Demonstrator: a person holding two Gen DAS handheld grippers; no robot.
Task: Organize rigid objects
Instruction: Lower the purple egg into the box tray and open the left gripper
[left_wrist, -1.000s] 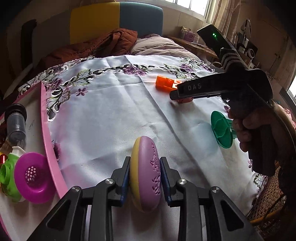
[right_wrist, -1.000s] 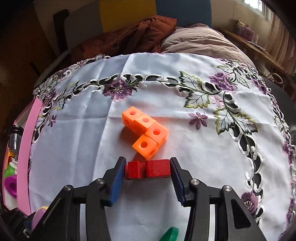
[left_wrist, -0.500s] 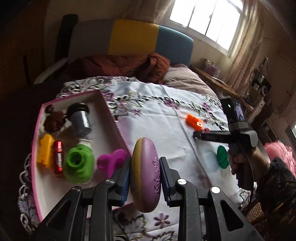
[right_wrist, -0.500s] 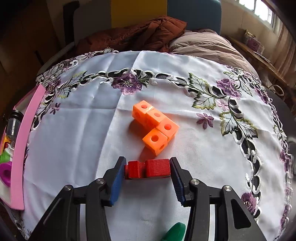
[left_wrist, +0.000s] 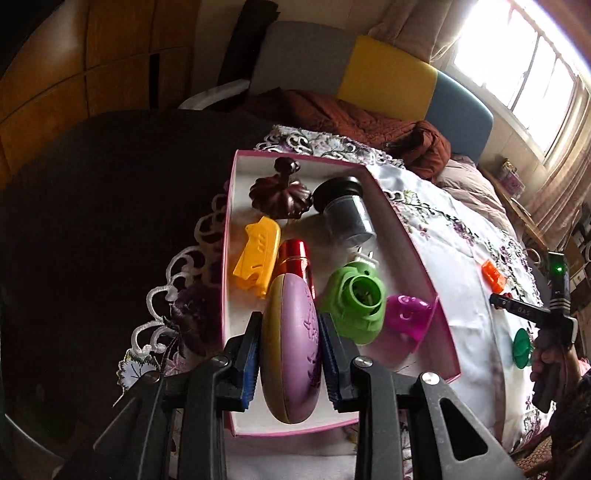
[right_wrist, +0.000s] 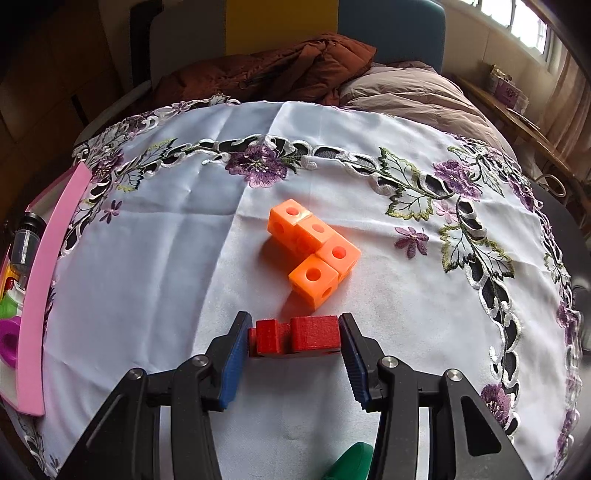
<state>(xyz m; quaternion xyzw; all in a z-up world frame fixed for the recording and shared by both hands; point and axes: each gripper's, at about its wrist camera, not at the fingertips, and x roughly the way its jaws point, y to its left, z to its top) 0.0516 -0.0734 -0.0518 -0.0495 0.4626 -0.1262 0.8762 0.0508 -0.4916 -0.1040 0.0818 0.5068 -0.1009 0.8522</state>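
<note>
My left gripper (left_wrist: 290, 332) is shut on a purple and yellow oval disc (left_wrist: 291, 354), held on edge above the near end of a pink-walled white box (left_wrist: 406, 236). In the box lie a brown pumpkin-shaped lid (left_wrist: 279, 194), a grey jar (left_wrist: 347, 214), a yellow piece (left_wrist: 256, 254), a red cylinder (left_wrist: 295, 254), a green piece (left_wrist: 356, 299) and a magenta piece (left_wrist: 406, 317). My right gripper (right_wrist: 293, 338) is shut on a red block (right_wrist: 299, 334) just over the white cloth. An orange cube cluster (right_wrist: 314, 251) lies beyond it.
An embroidered white tablecloth (right_wrist: 147, 277) covers the table. The box wall (right_wrist: 40, 288) stands at the cloth's left edge. A green funnel-like piece (left_wrist: 521, 347) lies near the right hand. Bedding and a colourful headboard are behind, and dark floor is left of the box.
My left gripper has swung left with the disc, from over the bare cloth to over the box, and rolled. The right gripper has stayed almost still with the red block.
</note>
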